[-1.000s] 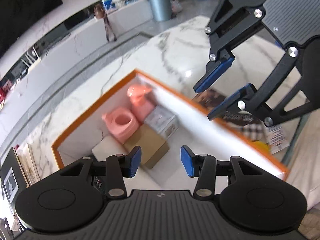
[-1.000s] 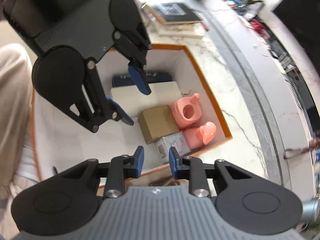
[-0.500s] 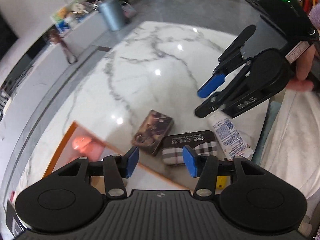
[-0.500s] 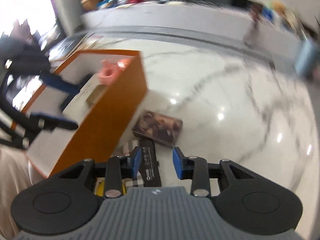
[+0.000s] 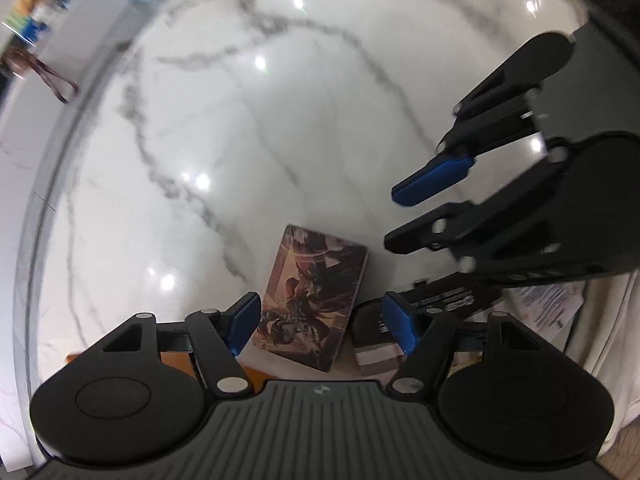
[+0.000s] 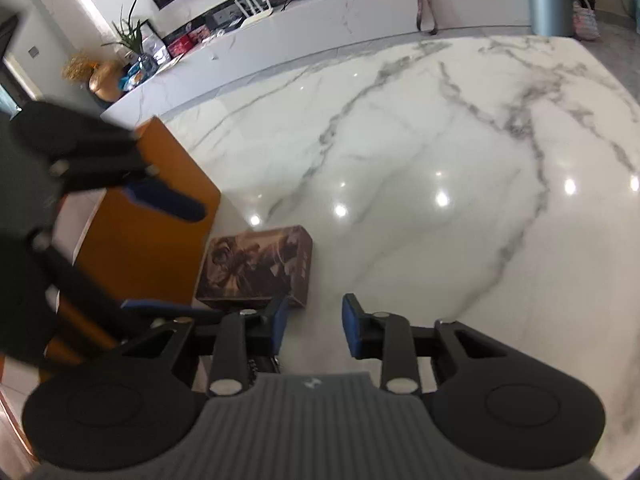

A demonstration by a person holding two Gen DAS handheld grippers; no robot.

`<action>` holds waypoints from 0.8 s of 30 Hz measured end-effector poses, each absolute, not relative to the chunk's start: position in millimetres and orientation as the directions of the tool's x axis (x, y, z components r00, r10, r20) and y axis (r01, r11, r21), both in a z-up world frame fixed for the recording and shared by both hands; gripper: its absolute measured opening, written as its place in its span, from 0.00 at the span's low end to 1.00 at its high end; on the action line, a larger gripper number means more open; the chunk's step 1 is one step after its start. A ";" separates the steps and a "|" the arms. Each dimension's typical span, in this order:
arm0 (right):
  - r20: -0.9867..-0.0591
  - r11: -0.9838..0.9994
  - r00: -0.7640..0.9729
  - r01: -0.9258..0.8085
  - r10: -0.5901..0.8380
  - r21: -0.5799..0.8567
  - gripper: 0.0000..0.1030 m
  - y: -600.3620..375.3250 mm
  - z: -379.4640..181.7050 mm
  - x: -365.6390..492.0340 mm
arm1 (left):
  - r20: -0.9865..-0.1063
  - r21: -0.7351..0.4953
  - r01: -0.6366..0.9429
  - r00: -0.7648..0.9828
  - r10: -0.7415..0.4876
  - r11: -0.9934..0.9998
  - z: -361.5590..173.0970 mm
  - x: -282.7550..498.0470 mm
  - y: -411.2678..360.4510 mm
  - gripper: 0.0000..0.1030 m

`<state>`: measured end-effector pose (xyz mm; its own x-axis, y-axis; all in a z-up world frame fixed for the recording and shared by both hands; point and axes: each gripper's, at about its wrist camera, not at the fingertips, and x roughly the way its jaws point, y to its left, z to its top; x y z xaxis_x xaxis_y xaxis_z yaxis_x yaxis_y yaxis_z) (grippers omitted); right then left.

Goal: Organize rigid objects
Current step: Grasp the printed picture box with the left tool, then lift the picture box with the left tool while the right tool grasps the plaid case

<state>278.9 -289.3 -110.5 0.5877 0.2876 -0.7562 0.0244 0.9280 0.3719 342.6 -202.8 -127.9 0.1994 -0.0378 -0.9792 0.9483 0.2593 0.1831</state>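
A flat brown box with printed artwork (image 5: 316,300) lies on the white marble table; it also shows in the right wrist view (image 6: 256,268), just beside the orange storage box (image 6: 148,224). My left gripper (image 5: 320,320) is open and empty, its jaws on either side of the box's near end, a little above it. My right gripper (image 6: 314,328) is open and empty, just right of and behind that box; it also shows in the left wrist view (image 5: 416,216). A black plaid-patterned case (image 5: 376,340) lies right of the brown box, partly hidden.
A printed white tube or leaflet (image 5: 544,304) lies at the right by a white cloth. The marble table (image 6: 420,140) stretches ahead. A grey bin (image 6: 548,0) and a low counter with clutter (image 6: 280,20) stand beyond it.
Both grippers swung away from the inside of the orange box to the table beside it. The left gripper has come down over the brown box. Both stayed open.
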 end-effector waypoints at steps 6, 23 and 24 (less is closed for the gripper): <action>-0.754 0.912 0.565 0.004 0.336 0.410 0.28 -294.7 -128.0 292.0 | -0.987 0.158 0.956 0.162 0.005 0.246 -152.7 358.4 -212.0 0.79; -0.732 0.916 0.592 -0.028 0.338 0.400 0.25 -299.0 -130.8 292.1 | -0.962 0.259 0.865 0.270 0.036 0.429 -146.3 344.2 -198.7 0.68; -0.724 0.913 0.599 -0.029 0.342 0.407 0.25 -300.3 -129.0 290.1 | -0.960 0.258 0.857 0.279 0.020 0.446 -139.3 342.2 -196.1 0.68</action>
<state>290.1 -300.3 -129.0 0.5990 0.3421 -0.7240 -0.0295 0.9129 0.4070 342.2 -196.1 -139.3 0.2790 0.0196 -0.9601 0.8570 0.4461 0.2581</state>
